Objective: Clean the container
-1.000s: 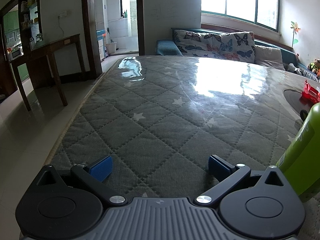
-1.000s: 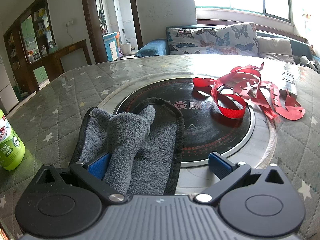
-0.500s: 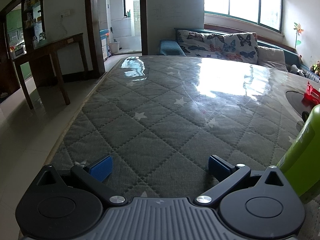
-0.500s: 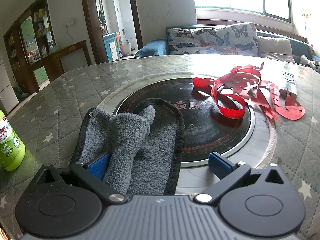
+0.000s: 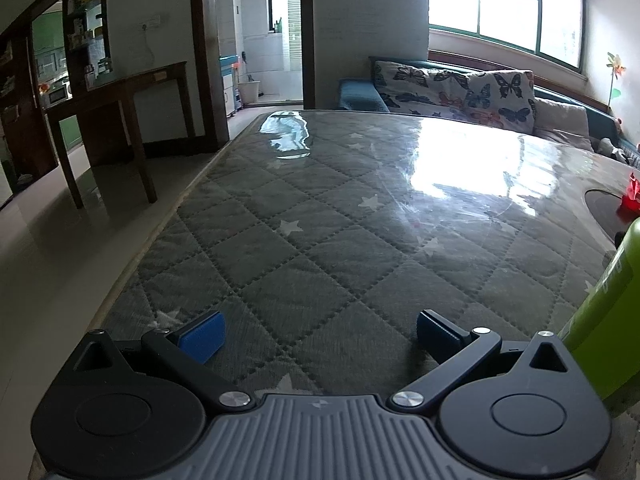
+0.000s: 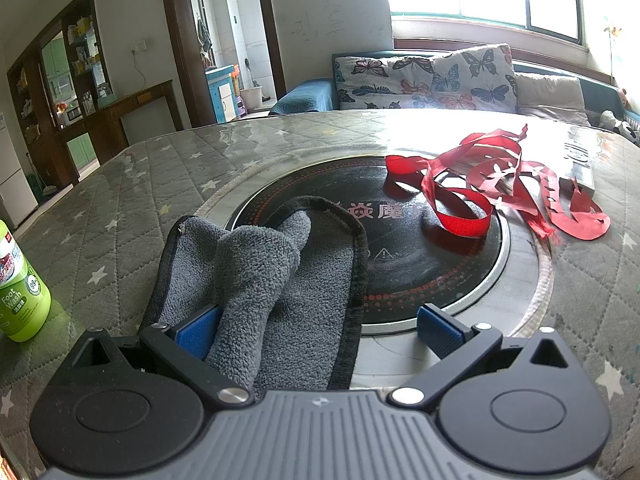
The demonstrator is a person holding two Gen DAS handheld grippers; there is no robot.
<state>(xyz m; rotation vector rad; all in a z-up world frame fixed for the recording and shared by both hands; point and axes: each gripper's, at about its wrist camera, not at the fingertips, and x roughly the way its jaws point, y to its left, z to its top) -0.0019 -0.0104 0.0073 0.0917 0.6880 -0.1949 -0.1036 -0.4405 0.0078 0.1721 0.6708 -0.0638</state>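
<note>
A green foot-wash bottle stands just right of my left gripper, which is open over bare quilted table cover. The same bottle shows at the far left of the right wrist view. A grey fleece cloth lies bunched on the table, partly over the black round cooktop. My right gripper is open around the cloth's near end, its left pad against a raised fold.
Red cut-paper ribbons sprawl over the cooktop's far right side, with a flat box behind them. The table's left edge drops to a tiled floor. A wooden side table and a sofa stand beyond.
The left wrist view has tipped upward and shifted slightly, showing more of the doorway and wall. The right gripper and cloth have not moved.
</note>
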